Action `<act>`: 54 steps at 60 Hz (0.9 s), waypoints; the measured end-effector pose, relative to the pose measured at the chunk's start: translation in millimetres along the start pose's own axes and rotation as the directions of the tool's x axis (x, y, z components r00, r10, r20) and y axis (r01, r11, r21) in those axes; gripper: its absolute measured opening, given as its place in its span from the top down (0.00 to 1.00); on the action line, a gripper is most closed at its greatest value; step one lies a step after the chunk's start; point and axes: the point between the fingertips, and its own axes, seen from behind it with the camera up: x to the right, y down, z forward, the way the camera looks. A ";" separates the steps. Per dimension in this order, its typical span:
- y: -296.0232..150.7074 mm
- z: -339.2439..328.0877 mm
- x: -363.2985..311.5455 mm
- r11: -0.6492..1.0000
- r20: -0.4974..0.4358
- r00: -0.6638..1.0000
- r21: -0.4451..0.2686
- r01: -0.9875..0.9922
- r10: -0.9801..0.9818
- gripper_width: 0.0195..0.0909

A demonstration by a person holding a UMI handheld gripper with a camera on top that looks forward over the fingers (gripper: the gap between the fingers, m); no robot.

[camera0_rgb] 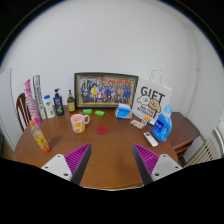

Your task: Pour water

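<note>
Hand-held gripper (112, 160), fingers apart and empty, hovers above a wooden surface (110, 150); a blue water bottle (162, 124) stands well ahead to the right, likely light, smooth plastic, best gripped mid-body.

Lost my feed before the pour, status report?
Gripper open, empty. Mug beyond left finger, untouched. Blue bottle far right. Table ahead unobstructed.

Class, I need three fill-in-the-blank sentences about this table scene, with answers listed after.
1. The hand-held gripper holds nothing; its fingers are ____.
2. The white paper bag reads ____.
3. The framed group photo leans against the ____.
4. The cream ceramic mug stands on the round wooden ____.

Answers: open; GIFT; wall; table
</note>
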 end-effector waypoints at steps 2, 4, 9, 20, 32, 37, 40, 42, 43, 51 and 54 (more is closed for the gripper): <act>1.9 0.4 -1.6 1.000 0.002 1.000 -0.006 0.003 -0.003 0.08; 4.1 2.0 -4.8 1.000 0.005 1.000 -0.011 0.006 -0.006 0.08; 13.2 6.4 -18.2 0.999 0.017 1.000 -0.032 0.017 -0.017 0.08; 37.9 10.6 -78.1 0.997 0.084 0.995 -0.056 0.057 -0.053 0.07; 68.7 8.3 -190.4 0.992 0.211 0.974 -0.069 0.104 -0.087 0.07; 75.8 13.5 -244.3 0.992 0.254 0.962 -0.056 0.114 -0.096 0.08; 79.0 19.7 -275.4 0.992 0.273 0.957 -0.049 0.116 -0.098 0.08; 80.5 25.3 -295.1 0.992 0.282 0.955 -0.044 0.114 -0.097 0.08; 80.5 28.7 -304.2 0.993 0.283 0.954 -0.041 0.111 -0.095 0.08; 73.4 66.1 -360.8 0.998 0.269 0.961 0.003 0.061 -0.060 0.07; 70.7 84.0 -375.2 0.999 0.260 0.964 0.021 0.046 -0.050 0.07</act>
